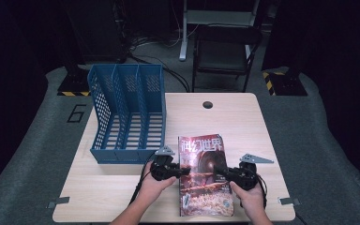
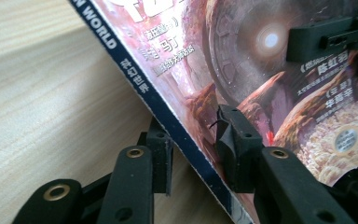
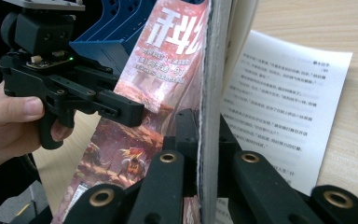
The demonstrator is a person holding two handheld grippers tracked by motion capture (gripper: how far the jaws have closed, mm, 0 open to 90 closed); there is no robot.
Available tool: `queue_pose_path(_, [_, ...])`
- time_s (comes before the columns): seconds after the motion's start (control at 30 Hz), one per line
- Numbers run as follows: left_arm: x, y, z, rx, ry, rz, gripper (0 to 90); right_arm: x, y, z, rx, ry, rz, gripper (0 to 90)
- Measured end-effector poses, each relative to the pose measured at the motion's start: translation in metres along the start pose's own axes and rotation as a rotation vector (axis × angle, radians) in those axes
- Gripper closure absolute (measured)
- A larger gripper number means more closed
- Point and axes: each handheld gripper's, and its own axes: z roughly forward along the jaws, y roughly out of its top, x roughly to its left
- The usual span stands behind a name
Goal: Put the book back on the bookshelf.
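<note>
A magazine (image 1: 202, 192) with a red cover lies near the table's front edge between my two grippers. My left gripper (image 1: 180, 171) reaches in from its left side. In the left gripper view its jaws (image 2: 193, 144) straddle the dark blue spine edge of the magazine (image 2: 242, 70), one fingertip (image 2: 235, 140) over the cover and the other below, with a little slack. My right gripper (image 1: 222, 172) comes from the right. Its jaws (image 3: 209, 126) are shut on the lifted stack of pages, while one printed page (image 3: 284, 107) stays flat on the table.
A blue file rack (image 1: 126, 112) with three slots stands at the table's back left, just behind my left hand. Beyond the table's far edge stands a dark folding chair (image 1: 222, 51). The light wood table (image 1: 229, 117) has a round cable hole (image 1: 207, 104) near its back edge.
</note>
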Motion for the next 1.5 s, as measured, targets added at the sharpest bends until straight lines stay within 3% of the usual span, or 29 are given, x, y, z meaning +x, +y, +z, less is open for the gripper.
queue_pose_path(0.33, [-0.006, 0.004, -0.01, -0.021, 0.008, 0.033, 72.6, 0.0, 0.005, -0.002, 0.029, 0.005, 0.014, 85.6])
queue_pose_path(0.7, [-0.01, 0.007, -0.017, -0.039, 0.007, 0.022, 74.7, 0.003, 0.01, -0.003, 0.036, 0.012, 0.012, 85.6])
queue_pose_path(0.83, [-0.012, 0.01, -0.021, -0.04, 0.015, 0.041, 75.2, 0.004, 0.012, -0.003, 0.043, 0.01, 0.01, 85.7])
queue_pose_path(1.5, [-0.021, 0.021, -0.038, -0.093, 0.03, 0.078, 80.0, 0.014, 0.023, -0.01, 0.022, -0.005, -0.06, 85.9])
